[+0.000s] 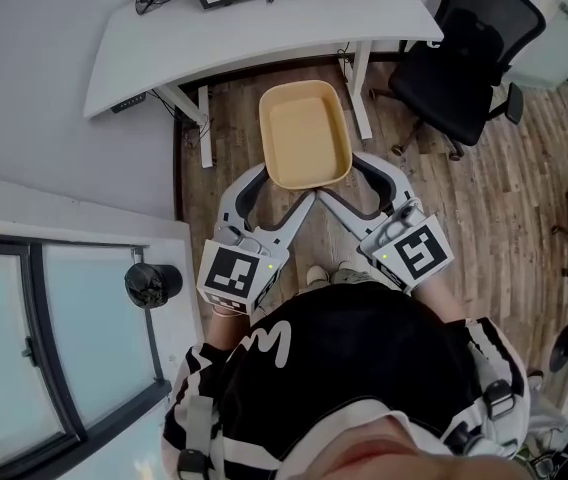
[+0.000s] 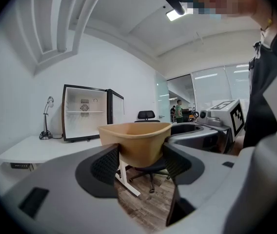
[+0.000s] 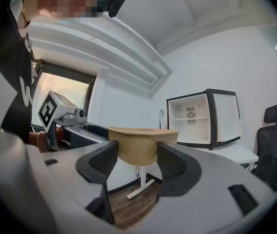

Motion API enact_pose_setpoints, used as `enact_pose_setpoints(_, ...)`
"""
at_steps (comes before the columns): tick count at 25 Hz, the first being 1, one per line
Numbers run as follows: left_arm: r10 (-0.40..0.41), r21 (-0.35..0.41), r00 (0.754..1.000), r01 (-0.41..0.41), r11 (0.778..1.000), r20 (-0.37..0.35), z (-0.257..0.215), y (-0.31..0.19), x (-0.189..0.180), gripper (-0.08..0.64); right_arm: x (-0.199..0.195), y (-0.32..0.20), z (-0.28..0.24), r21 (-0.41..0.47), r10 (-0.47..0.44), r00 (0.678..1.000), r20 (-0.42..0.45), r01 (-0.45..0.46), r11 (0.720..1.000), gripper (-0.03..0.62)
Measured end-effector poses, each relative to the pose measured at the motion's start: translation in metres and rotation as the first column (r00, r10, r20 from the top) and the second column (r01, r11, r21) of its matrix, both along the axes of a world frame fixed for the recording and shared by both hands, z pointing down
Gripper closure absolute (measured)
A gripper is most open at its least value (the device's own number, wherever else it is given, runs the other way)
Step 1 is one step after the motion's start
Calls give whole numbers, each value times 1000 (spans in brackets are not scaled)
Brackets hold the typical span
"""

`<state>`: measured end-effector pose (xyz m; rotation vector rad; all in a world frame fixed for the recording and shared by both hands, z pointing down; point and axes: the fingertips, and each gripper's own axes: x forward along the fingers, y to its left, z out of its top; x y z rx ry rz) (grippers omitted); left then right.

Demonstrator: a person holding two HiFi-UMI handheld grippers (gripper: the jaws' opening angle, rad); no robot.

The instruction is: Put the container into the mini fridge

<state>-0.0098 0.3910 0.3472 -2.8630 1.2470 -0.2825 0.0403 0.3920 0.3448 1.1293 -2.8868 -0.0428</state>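
A tan, open-topped container (image 1: 304, 133) hangs in the air over the wooden floor, held from the near side by both grippers. My left gripper (image 1: 286, 183) is shut on its near-left corner, and my right gripper (image 1: 344, 180) is shut on its near-right corner. In the left gripper view the container (image 2: 136, 140) sits between the pads of the left gripper (image 2: 141, 162). The right gripper view shows the same container (image 3: 141, 143) inside the right gripper (image 3: 136, 162). The mini fridge (image 2: 87, 112) stands on the white desk with its door open, and the fridge (image 3: 204, 118) also appears in the right gripper view.
A white desk (image 1: 264, 28) runs across ahead, on white legs. A black office chair (image 1: 464, 58) stands to the right of it. A desk lamp (image 2: 47, 118) is left of the fridge. A window and a black round object (image 1: 152, 283) lie at my left.
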Motion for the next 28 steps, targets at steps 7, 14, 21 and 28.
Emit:
enact_pose_setpoints(7,14,8,1000,-15,1000,11,0,1,-16,275,-16,3,2,14,14,1000,22,-14,1000,331)
enact_pose_setpoints(14,29,8,1000,-29,1000,3,4,3,-21,275,-20,4,5,-4,35,999,25,-35,999,331)
enact_pose_setpoints(21,9,0,1000,-9,1000,-9,6,-21,-18,275,-18,-17,8,12,16,999,33,-17,1000,331)
enact_pose_setpoints(28,11,6,1000,-11,1000,-26,8,-59,-12,275,-13,-59,9,10,7,1000,27,-7,1000,331)
